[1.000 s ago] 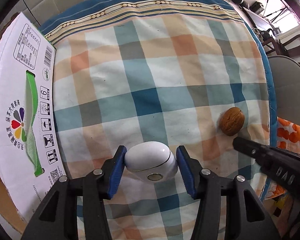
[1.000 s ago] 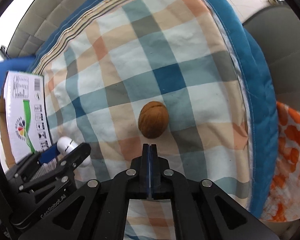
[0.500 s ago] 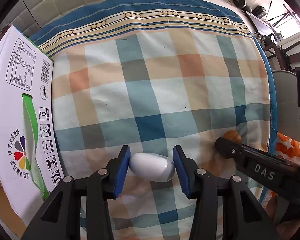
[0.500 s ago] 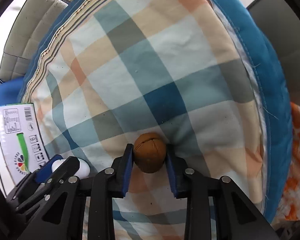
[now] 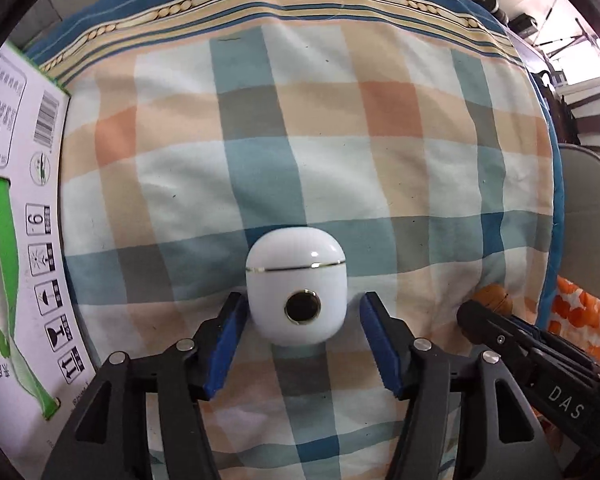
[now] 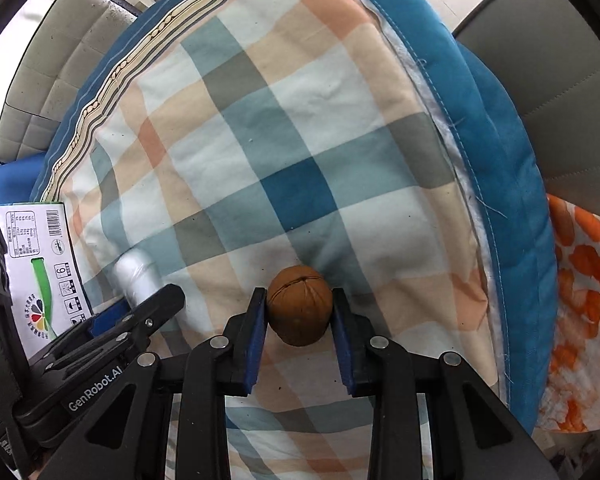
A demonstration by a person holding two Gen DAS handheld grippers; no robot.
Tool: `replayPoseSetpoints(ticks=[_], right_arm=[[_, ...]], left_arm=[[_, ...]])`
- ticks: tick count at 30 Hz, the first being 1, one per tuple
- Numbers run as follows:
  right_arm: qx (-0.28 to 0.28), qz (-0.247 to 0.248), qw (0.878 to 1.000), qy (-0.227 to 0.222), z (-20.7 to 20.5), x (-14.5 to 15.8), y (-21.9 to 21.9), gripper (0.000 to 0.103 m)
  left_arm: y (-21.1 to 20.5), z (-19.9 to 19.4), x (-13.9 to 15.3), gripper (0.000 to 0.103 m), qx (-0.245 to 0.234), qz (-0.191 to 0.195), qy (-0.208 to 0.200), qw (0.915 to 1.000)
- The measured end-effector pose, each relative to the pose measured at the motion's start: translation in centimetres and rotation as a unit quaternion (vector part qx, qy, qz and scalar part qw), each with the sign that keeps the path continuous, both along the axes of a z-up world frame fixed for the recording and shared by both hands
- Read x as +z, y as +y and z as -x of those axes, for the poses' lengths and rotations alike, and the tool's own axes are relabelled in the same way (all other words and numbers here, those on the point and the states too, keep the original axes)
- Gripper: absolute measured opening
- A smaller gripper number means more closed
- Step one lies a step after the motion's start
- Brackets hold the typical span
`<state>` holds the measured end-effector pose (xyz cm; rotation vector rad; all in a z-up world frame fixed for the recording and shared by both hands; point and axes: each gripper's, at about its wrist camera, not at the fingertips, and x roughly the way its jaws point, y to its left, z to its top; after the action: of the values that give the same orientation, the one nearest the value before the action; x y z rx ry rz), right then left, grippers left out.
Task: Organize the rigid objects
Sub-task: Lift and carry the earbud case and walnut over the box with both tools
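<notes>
Left gripper (image 5: 300, 316) open around white case (image 5: 296, 286); right gripper (image 6: 299, 312) clamps walnut (image 6: 300, 310), mostly hidden leftward

One white case (image 5: 296, 292), one walnut (image 6: 299, 310), one carton (image 5: 16, 240).

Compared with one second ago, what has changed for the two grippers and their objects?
The right gripper, shut and empty before, opened and closed on the walnut. The left gripper opened: the white case now stands upright, free between its fingers. The cardboard box and checked cloth stayed in place.
</notes>
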<state>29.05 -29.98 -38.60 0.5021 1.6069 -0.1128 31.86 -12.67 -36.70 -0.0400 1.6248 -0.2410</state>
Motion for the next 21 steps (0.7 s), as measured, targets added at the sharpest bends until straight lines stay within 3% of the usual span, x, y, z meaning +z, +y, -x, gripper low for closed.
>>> replayPoseSetpoints(ticks=[3, 7, 12, 17, 21], right_arm=[[0.001, -0.005, 1.000, 0.002, 0.3, 0.0, -0.2, 0.033], [0.004, -0.005, 1.000, -0.001, 1.4, 0.4, -0.8, 0.033], [0.010, -0.001, 1.000, 0.000, 1.5, 0.8, -0.4, 0.033], [0.025, 0.003, 1.000, -0.009, 1.8, 2.4, 0.3, 0.033], [0.041, -0.003, 0.999, -0.033, 2.6, 5.4, 1.7, 0.033]], left_arm=[[-0.6, -0.5, 0.4, 0.049, -0.009, -0.015, -0.014, 0.9997], [-0.4, -1.6, 1.0, 0.049, 0.008, -0.013, -0.014, 0.9998], [-0.3, -0.7, 1.7, 0.043, -0.016, -0.018, -0.028, 0.9993], [-0.3, 0.3, 4.6, 0.043, -0.015, -0.003, -0.053, 0.9985], [1.2, 0.7, 8.5, 0.043, -0.006, 0.022, -0.084, 0.9962]])
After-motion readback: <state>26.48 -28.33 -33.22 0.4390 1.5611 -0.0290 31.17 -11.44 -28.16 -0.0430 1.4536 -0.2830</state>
